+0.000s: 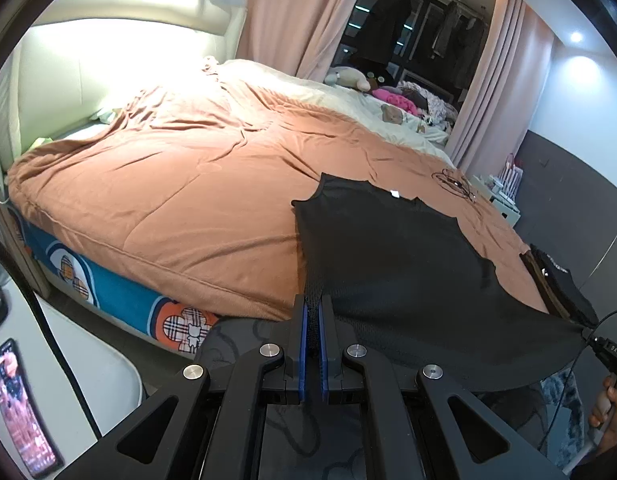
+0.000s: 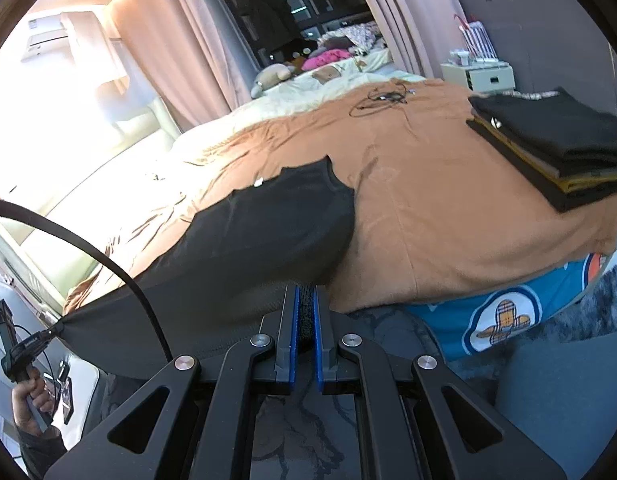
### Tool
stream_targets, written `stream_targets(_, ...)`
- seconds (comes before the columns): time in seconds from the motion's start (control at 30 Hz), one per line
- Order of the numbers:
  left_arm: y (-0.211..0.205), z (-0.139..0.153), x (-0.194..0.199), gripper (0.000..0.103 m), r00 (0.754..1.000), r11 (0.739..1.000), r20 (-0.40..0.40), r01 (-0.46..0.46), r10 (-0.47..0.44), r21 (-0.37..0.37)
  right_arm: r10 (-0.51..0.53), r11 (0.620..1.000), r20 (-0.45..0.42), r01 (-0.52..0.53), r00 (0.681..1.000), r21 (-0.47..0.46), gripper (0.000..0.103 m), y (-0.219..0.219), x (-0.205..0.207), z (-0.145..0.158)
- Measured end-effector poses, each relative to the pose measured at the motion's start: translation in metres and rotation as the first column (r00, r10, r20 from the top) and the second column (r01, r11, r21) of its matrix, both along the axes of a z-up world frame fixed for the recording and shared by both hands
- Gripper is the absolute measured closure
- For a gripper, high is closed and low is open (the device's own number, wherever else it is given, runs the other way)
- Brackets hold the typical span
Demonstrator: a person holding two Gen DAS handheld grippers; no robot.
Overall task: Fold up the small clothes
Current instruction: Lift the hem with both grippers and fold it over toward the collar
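With a folded stack [image 2: 548,148] sitting at 2 o'clock on the bed [image 1: 168,200], both grippers' jaws are clamping 1 black top's [image 1: 388,248] hem, folding unstarted.

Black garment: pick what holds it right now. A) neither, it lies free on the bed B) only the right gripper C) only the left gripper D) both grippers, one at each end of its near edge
D: the left gripper and the right gripper each pinch the black garment between shut jaws, its near edge stretched between them.
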State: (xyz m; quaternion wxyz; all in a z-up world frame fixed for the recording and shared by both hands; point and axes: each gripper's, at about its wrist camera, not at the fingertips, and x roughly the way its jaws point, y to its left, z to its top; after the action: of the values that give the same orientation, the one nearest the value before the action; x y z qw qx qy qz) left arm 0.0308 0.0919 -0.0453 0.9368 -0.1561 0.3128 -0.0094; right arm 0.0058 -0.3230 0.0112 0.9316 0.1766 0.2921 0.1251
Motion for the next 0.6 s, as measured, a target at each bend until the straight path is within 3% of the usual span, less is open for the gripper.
stream_targets(0.27, 0.000, 0.010, 0.030, 0.098, 1.000, 0.999, 0.005, -0.006, 0.006, 0.050, 0.000, 0.999, 0.017, 0.000, 1.000, -0.051, 0.100, 0.003, 0.043, 0.003)
stream_targets(0.6, -0.005, 0.014, 0.136, 0.098, 0.999, 0.992, -0.037, -0.005, 0.010, 0.129, 0.001, 0.996, -0.023, -0.003, 1.000, -0.089, 0.100, 0.025, 0.151, 0.007)
